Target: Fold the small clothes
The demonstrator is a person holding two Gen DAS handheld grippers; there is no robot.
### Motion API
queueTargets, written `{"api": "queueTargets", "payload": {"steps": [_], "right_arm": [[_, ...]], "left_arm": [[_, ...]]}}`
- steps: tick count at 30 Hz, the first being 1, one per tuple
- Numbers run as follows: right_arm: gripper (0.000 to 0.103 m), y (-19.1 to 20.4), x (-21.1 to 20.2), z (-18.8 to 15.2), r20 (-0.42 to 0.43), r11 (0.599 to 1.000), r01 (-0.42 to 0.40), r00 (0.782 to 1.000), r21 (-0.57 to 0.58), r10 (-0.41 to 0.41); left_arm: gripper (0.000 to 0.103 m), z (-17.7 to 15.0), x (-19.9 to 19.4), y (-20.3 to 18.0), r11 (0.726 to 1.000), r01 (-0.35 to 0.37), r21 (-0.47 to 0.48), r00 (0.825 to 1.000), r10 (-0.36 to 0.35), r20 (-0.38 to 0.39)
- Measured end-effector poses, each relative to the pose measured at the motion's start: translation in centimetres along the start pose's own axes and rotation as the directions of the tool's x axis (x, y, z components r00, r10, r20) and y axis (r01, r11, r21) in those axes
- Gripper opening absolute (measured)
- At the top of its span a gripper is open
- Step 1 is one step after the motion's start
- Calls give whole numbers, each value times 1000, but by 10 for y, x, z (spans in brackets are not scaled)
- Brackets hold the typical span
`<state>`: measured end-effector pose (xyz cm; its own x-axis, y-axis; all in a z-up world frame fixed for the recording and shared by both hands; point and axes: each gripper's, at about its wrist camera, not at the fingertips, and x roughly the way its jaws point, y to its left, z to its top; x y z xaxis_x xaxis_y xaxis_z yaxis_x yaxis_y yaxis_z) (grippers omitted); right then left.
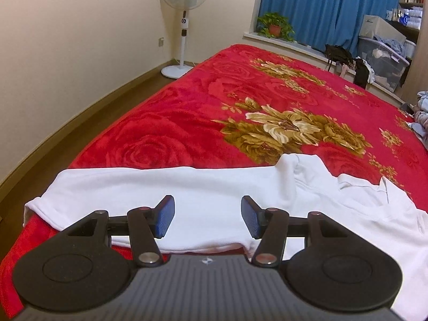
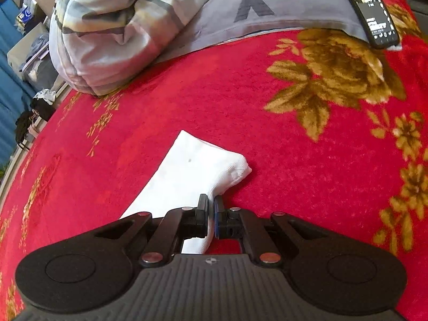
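Garment, white, lies crumpled across the near edge of the bed, on a red blanket with gold flowers. Left gripper hangs over the garment's near hem; its blue-padded fingers stand apart with nothing between them, cloth visible below the gap. Right gripper: fingers together, clamped on a fold of white cloth that runs out ahead of them flat on the blanket, its far end squared off. Striped bedding is bunched at the far edge of the bed, beside a grey pillow with a phone on it. Standing fan, potted plant and blue curtain are beyond the bed's far corner.
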<state>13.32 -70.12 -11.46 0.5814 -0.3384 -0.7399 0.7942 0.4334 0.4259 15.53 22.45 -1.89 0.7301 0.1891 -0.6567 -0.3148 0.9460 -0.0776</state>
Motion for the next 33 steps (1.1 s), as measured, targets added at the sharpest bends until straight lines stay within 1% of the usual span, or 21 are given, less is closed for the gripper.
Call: {"api": "queueTargets", "payload": {"steps": [4, 7, 8, 10, 11, 14, 16, 17, 18, 19, 20, 21, 22, 24, 25, 26, 27, 28, 30, 31, 33], "right_arm": [[4, 27, -19, 0, 70, 998, -12, 997, -60, 16], [4, 81, -53, -11, 135, 967, -110, 980, -230, 144], [4, 103, -69, -18, 150, 942, -158, 966, -296, 209], [4, 149, -109, -41, 160, 870, -261, 921, -419, 354], [4, 172, -132, -57, 154, 822, -314, 890, -475, 429], [4, 242, -203, -128, 37, 608, -513, 745, -606, 666], [4, 277, -243, -180, -90, 446, -637, 629, -629, 772], [4, 294, -262, -213, -187, 350, -712, 557, -608, 809], [4, 306, -275, -242, -272, 281, -769, 504, -575, 820], [7, 316, -282, -269, -359, 231, -816, 463, -530, 810], [12, 325, -285, -296, -453, 197, -856, 432, -478, 780], [20, 331, -284, -320, -537, 180, -883, 413, -434, 736], [21, 333, -281, -340, -606, 177, -898, 407, -403, 683], [21, 331, -274, -371, -710, 178, -904, 417, -388, 567], [21, 328, -273, -376, -731, 175, -901, 426, -397, 534], [21, 323, -272, -375, -733, 178, -889, 451, -422, 509], [21, 316, -270, -367, -722, 195, -864, 496, -464, 483], [22, 313, -268, -356, -710, 212, -846, 527, -488, 467], [25, 298, -261, -325, -679, 270, -815, 577, -512, 454], [28, 288, -258, -312, -656, 301, -793, 608, -529, 448], [29, 270, -248, -282, -571, 376, -712, 701, -593, 428]], "left_arm": [[61, 1, -2, 1, 1000, 1, 0, 1000, -1, 3], [61, 1, -3, 3, 1000, 1, -12, 1000, -1, 2], [61, 2, -3, 4, 1000, 3, -19, 1000, -3, 1], [61, 4, -6, 7, 999, 17, -38, 1000, -17, 3], [61, 5, -7, 7, 999, 24, -45, 1000, -23, 6], [61, 9, -10, 10, 997, 42, -58, 999, -41, 12], [61, 10, -11, 13, 997, 42, -69, 999, -42, 9], [61, 10, -10, 14, 996, 45, -79, 999, -45, 2], [61, 10, -8, 17, 994, 55, -96, 998, -56, -10], [61, 10, -6, 18, 992, 65, -109, 998, -67, -21], [61, 10, -4, 19, 990, 79, -121, 996, -83, -35], [61, 10, -3, 20, 988, 88, -126, 995, -94, -44], [61, 10, -2, 19, 987, 93, -128, 994, -100, -52], [61, 9, 0, 18, 986, 104, -129, 992, -113, -62], [61, 8, 2, 18, 984, 118, -137, 989, -128, -68], [60, 8, 3, 17, 980, 135, -149, 986, -148, -78], [58, 7, 5, 16, 975, 153, -160, 982, -168, -88], [55, 6, 8, 14, 972, 169, -166, 978, -187, -98], [44, 3, 14, 6, 963, 210, -171, 965, -232, -121], [42, 1, 17, 0, 959, 229, -167, 958, -252, -134], [37, -2, 23, -14, 954, 263, -143, 946, -284, -154]]}}
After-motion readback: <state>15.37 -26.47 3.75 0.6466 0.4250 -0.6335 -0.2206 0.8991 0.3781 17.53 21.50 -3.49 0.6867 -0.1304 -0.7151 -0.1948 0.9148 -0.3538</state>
